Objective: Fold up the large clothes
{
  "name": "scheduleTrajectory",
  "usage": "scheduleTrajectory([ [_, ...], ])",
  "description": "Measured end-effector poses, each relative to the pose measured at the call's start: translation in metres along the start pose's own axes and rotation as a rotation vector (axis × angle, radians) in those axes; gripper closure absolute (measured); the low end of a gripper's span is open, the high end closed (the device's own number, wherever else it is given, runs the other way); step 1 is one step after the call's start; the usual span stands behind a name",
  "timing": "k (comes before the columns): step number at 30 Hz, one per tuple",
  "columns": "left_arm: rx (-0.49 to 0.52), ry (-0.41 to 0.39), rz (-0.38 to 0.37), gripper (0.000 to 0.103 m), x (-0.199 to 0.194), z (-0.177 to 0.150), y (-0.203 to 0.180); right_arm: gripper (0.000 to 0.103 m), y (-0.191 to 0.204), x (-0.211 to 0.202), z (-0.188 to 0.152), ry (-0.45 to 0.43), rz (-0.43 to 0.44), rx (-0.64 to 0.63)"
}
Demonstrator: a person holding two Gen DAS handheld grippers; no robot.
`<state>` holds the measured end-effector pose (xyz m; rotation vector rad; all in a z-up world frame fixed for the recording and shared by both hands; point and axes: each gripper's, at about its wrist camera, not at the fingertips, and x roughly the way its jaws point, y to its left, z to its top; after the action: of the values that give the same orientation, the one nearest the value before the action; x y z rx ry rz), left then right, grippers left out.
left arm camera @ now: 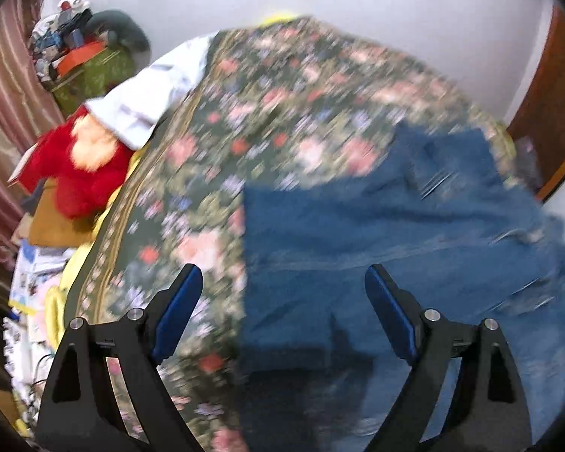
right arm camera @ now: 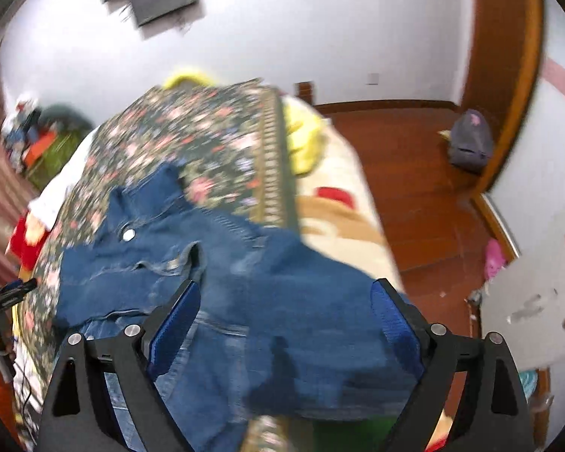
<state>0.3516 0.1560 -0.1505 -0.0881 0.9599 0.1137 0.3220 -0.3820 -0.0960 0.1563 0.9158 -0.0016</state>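
Left wrist view, my left gripper (left arm camera: 284,282) spread wide and empty, right gripper (right arm camera: 284,293) likewise released, jeans (right arm camera: 214,263) folded on floral bedspread (left arm camera: 275,86).

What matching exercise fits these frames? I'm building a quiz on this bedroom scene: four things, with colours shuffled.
Things:
1. jeans
2. plush toy
3. bedspread
4. backpack

Colours:
A. red
B. grey-purple
C. blue
D. dark green with flowers

Pairs: 1-C, 2-A, 3-D, 4-B
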Motion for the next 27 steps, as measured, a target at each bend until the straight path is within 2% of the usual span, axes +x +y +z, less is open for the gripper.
scheduleTrajectory([
  [6,0.026,-0.051,-0.137,0.014,-0.014,0.027,-0.056,0.010,-0.076,-0.005,-0.033,0.044,-0.060,0.164],
  [10,0.087,-0.024,-0.189,0.014,0.000,0.029,-0.099,0.010,-0.120,0.010,-0.072,0.129,-0.060,0.303],
  [13,0.127,0.014,-0.227,0.014,0.015,0.022,-0.127,0.010,-0.147,0.026,-0.105,0.198,-0.025,0.419],
  [16,0.171,0.076,-0.254,0.014,0.039,0.011,-0.158,0.010,-0.162,0.040,-0.129,0.239,0.004,0.510],
  [20,0.207,0.150,-0.260,0.014,0.065,-0.003,-0.186,0.010,-0.176,0.062,-0.148,0.289,0.095,0.630],
  [23,0.211,0.190,-0.271,0.014,0.079,-0.010,-0.200,0.010,-0.179,0.073,-0.145,0.276,0.115,0.641],
  [27,0.224,0.212,-0.260,0.014,0.092,-0.017,-0.209,0.013,-0.182,0.099,-0.141,0.301,0.125,0.674],
])
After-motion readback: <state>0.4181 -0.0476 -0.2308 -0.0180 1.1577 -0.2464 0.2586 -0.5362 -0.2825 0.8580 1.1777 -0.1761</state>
